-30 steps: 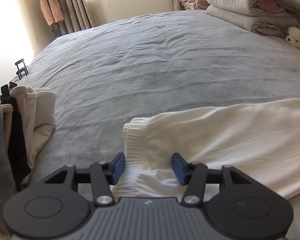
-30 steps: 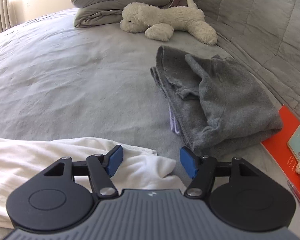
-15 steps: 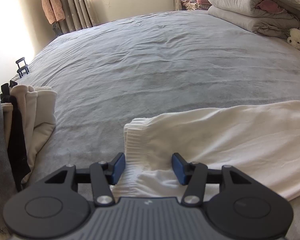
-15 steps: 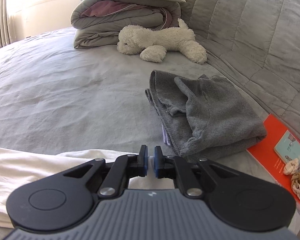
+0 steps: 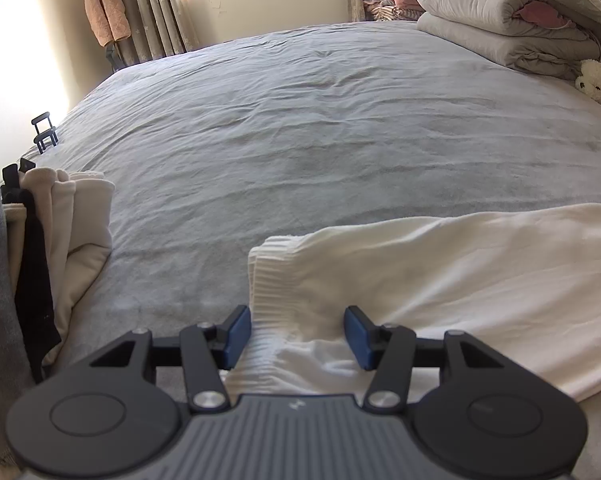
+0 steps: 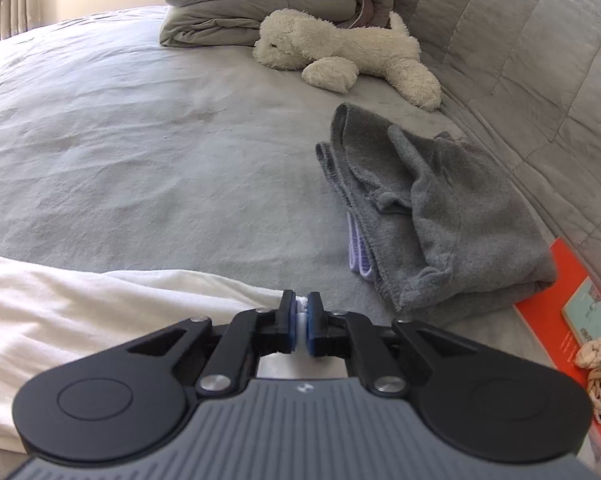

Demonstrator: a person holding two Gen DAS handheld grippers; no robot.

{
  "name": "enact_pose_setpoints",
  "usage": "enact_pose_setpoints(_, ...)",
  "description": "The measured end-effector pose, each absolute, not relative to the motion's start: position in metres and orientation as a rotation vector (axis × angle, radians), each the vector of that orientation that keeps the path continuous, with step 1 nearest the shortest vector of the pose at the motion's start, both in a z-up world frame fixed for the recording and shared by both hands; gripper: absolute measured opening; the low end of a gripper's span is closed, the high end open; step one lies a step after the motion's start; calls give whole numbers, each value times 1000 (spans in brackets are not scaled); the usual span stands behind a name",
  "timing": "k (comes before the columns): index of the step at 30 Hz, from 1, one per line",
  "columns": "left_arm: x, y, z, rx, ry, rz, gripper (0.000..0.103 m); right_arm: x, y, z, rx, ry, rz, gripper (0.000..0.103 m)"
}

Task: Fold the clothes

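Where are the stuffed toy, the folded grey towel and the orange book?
Stuffed toy (image 6: 340,46): right wrist view, on its body.
Grey towel (image 6: 452,216): right wrist view, top fold.
Orange book (image 6: 556,320): right wrist view, bare cover.

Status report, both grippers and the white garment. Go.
Left gripper open, straddling ribbed cuff. Right gripper shut on white garment. Folded grey garment lies nearby, apart.

On the bed: one white garment, one grey garment, one plush dog, one quilt stack, one beige pile, one orange book.
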State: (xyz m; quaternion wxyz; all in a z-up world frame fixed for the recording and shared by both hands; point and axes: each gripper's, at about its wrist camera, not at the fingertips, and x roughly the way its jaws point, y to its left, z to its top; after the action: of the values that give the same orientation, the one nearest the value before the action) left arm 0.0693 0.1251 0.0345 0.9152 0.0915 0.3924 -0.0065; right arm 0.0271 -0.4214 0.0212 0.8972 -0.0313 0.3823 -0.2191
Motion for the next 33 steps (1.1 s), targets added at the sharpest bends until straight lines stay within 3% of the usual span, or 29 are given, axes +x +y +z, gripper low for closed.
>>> enact_pose_setpoints(4, 69, 126, 35, 182, 807, -13, 53, 22, -418, 33, -78, 714, -479, 5)
enact_pose_setpoints(8, 69, 125, 34, 185, 809, -10, 53, 29, -419, 28, -101, 753, -498, 7)
enact_pose_setpoints(9, 69, 124, 34, 186, 808, -9, 53, 29, -418, 28, -108, 759, -498, 15)
enact_pose_setpoints(12, 70, 124, 34, 190, 808, -7, 53, 27, -415, 29, -116, 758, -497, 20)
enact_pose_setpoints(14, 70, 124, 34, 190, 809, -7, 54, 26, -410, 28, -109, 772, -460, 49)
enact_pose_setpoints(15, 70, 124, 34, 190, 809, -7, 54, 26, -408, 27, -105, 779, -442, 76)
enact_pose_setpoints(16, 70, 124, 34, 190, 809, -6, 54, 25, -406, 26, -101, 786, -423, 78)
enact_pose_setpoints(18, 70, 124, 34, 190, 809, -6, 54, 26, -403, 24, -105, 792, -419, 75)
enact_pose_setpoints(19, 70, 124, 34, 190, 810, -6, 54, 27, -402, 24, -109, 793, -422, 49)
enact_pose_setpoints(21, 70, 124, 34, 190, 810, -6, 54, 28, -400, 22, -116, 796, -429, 11)
enact_pose_setpoints(33, 70, 124, 34, 185, 811, -5, 54, 35, -396, 22, -192, 772, -494, 6)
